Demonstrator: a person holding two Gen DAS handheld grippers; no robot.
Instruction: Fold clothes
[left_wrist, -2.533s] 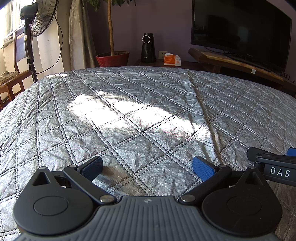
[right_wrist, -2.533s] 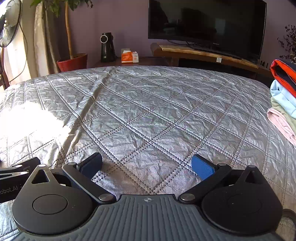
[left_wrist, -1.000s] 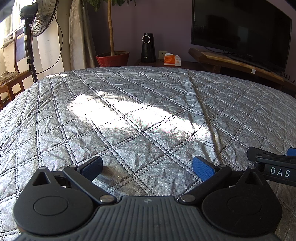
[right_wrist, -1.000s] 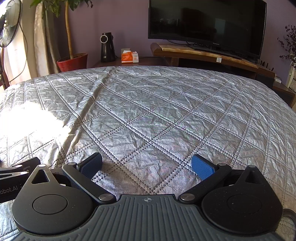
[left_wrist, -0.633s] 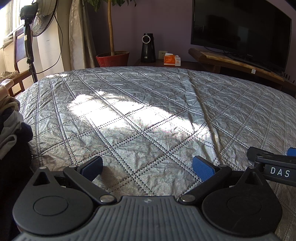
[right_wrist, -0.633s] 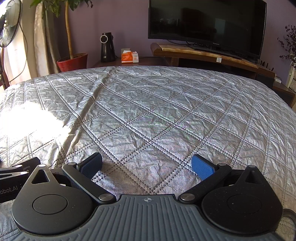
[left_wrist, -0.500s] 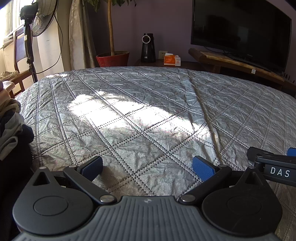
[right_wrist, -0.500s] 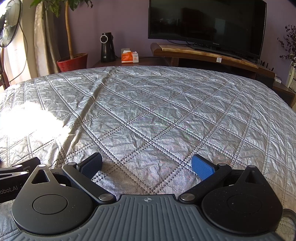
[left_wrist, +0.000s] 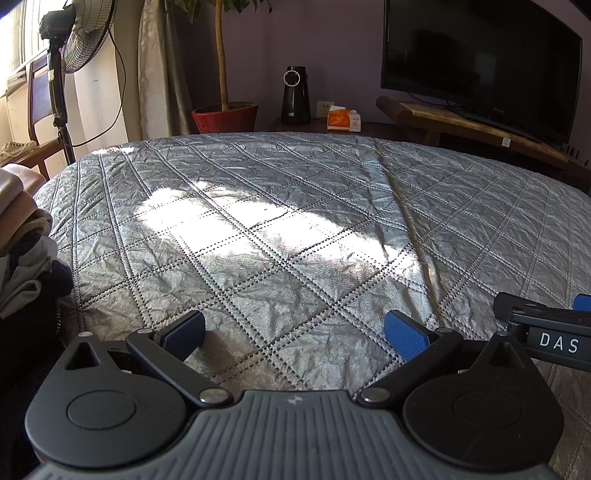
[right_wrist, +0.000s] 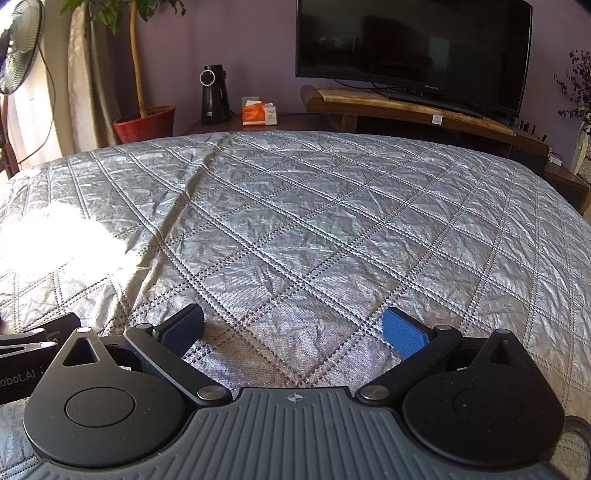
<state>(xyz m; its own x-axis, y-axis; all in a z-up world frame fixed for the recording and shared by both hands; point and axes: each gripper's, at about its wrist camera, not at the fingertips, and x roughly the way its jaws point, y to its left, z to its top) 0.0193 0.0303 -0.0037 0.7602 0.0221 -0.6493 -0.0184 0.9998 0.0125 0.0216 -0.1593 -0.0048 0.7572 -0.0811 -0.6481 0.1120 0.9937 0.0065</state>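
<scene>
A heap of clothes (left_wrist: 22, 254) in beige, grey and dark blue sits at the far left edge of the left wrist view, on the silver quilted bedspread (left_wrist: 295, 221). My left gripper (left_wrist: 295, 332) rests low over the bedspread, open, nothing between its blue pads. To its right the side of the other gripper shows, marked DAS. My right gripper (right_wrist: 293, 330) is open too, over bare quilt (right_wrist: 314, 229), with nothing in it. No clothes show in the right wrist view.
Beyond the bed stand a television (right_wrist: 413, 48) on a wooden stand (right_wrist: 406, 107), a red plant pot (left_wrist: 225, 116), a black device (left_wrist: 295, 94), an orange tissue box (left_wrist: 341, 118) and a standing fan (left_wrist: 74, 40). A wooden chair (left_wrist: 33, 122) stands at the left.
A stack of clothes at the right edge of the right wrist view has gone, and a heap of clothes has appeared at the left edge of the left wrist view. Neither gripper has moved.
</scene>
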